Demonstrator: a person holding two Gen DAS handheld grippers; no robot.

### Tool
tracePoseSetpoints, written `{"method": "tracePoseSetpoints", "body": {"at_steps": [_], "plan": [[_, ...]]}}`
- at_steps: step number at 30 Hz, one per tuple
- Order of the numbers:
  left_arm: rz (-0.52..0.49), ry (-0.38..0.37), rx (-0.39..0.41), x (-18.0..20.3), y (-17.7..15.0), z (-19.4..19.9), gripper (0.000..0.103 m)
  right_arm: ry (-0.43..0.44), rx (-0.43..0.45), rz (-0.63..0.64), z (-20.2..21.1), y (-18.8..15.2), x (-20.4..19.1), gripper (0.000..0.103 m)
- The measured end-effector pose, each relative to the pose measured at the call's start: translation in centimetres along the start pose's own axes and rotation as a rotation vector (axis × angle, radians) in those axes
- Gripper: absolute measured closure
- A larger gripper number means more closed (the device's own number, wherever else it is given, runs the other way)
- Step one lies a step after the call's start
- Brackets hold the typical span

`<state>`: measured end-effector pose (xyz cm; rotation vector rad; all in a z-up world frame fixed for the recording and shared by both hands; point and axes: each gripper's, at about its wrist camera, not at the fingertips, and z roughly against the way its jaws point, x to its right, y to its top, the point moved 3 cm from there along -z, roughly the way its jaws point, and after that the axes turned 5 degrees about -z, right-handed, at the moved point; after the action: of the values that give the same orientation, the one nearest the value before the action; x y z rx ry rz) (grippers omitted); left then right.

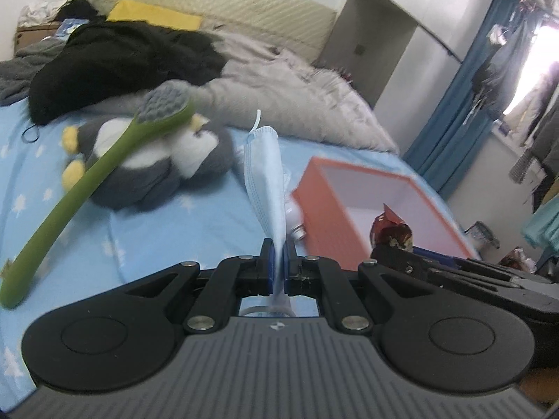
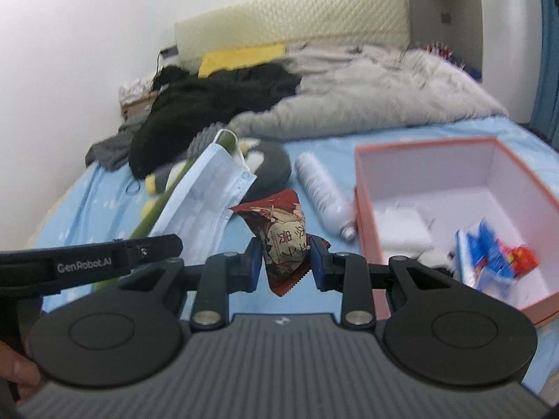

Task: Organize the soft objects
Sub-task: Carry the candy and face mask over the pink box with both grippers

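Evidently bound for the open orange box (image 2: 454, 146) near the bed's (image 1: 157, 227) edge, left tongs (image 1: 278, 262) pinch a face mask (image 1: 265, 174); right tongs (image 2: 283, 262) clamp a snack packet (image 2: 279, 234).

A grey-and-white plush penguin (image 1: 146, 160) lay on the blue tree-patterned bed (image 1: 174, 230), left of a white spray can (image 2: 323, 193) beside the open orange cardboard box (image 2: 454, 216).

Soft daylight, blown-out glare at the window (image 1: 545, 56), motion blur throughout, fisheye-bent edges.
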<state>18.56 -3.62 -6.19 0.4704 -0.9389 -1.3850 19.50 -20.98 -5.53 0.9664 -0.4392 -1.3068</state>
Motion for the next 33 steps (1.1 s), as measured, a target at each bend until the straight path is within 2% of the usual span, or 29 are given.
{"method": "tracePoseSetpoints", "body": {"at_steps": [9, 17, 23, 33], "plan": [[-0.073, -0.086, 0.07, 5.1, 4.8, 0.5, 0.097, -0.042, 0.124, -0.022, 2.9, 3.5, 2.1, 0.07], [-0.133, -0.176, 0.037, 10.5, 7.6, -3.8, 0.097, -0.131, 0.166, -0.033, 3.3, 6.4, 7.1, 0.07], [-0.182, -0.191, -0.028, 13.3, 7.6, -9.8, 0.097, -0.154, 0.092, -0.108, 0.6, 7.4, 12.6, 0.07], [-0.193, -0.199, -0.188, 14.1, 6.4, -21.6, 0.097, -0.176, -0.071, -0.201, -6.6, 6.0, 20.1, 0.07]]}}
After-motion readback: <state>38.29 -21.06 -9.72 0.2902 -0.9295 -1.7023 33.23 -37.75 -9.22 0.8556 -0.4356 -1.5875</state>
